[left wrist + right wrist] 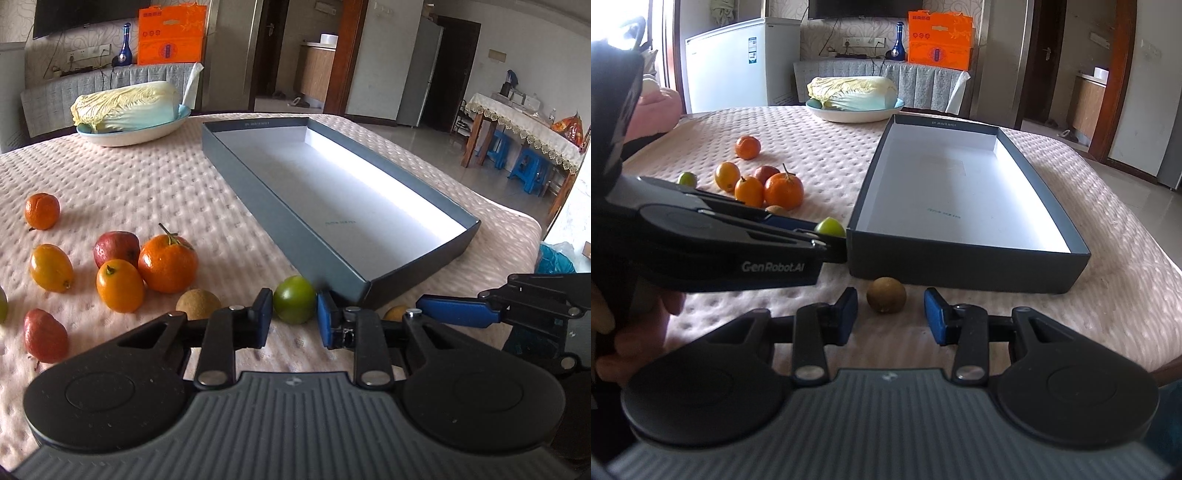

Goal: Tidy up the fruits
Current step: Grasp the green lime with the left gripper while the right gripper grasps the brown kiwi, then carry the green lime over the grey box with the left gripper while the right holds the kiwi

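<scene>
The left gripper (pixel 294 320) is clamped on a green fruit (pixel 294 300), both blue pads pressed to its sides, right at the near corner of the empty grey box (pixel 334 254) on the padded table (pixel 155 184). To that gripper's right, the right gripper (pixel 891 317) stands with its jaws apart around a brown fruit (pixel 886 295), neither pad touching it, the box wall just beyond. Off to the left gripper's left lie an orange (pixel 168 264), a red fruit (pixel 116 248) and more, loose on the cloth.
</scene>
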Demonstrator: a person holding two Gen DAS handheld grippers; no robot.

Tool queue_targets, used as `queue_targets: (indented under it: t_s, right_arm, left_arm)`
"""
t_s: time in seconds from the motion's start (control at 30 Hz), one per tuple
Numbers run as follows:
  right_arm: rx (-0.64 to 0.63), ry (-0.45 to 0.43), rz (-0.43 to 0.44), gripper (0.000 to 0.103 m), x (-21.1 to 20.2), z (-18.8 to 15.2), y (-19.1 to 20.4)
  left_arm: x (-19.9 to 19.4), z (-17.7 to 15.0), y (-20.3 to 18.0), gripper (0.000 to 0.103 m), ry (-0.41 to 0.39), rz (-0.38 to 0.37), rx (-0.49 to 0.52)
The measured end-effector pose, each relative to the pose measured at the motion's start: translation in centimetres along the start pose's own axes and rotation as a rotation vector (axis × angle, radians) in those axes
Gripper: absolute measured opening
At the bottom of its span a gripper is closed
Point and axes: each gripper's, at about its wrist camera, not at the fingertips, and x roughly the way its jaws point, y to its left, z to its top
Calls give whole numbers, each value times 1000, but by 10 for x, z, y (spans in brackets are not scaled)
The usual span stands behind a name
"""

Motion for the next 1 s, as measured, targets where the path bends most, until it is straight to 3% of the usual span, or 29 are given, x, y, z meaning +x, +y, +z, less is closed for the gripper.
queue_targets:
  t_s: [0.13,0.27,0.57,0.77,1.0]
  right_arm:
    - [-3,1,7,42,2,1,2]
    - [-22,-7,14,28,2,1,8]
    - [-23,-20,58,27,-5,5,13]
    - [-23,-52,108,27,-11,16,29]
    - [-57,-129,185,27,-30,51,51]
  left_arm:
    - [-1,-1,-1,29,-10,8,4]
    - [-4,-2,0,28,-10,21,-5]
    - [-25,-1,17,28,-12,50,-44]
    - [-56,-3,47,28,-43,107,-81]
    - [-83,-9,83,28,-58,190,-104]
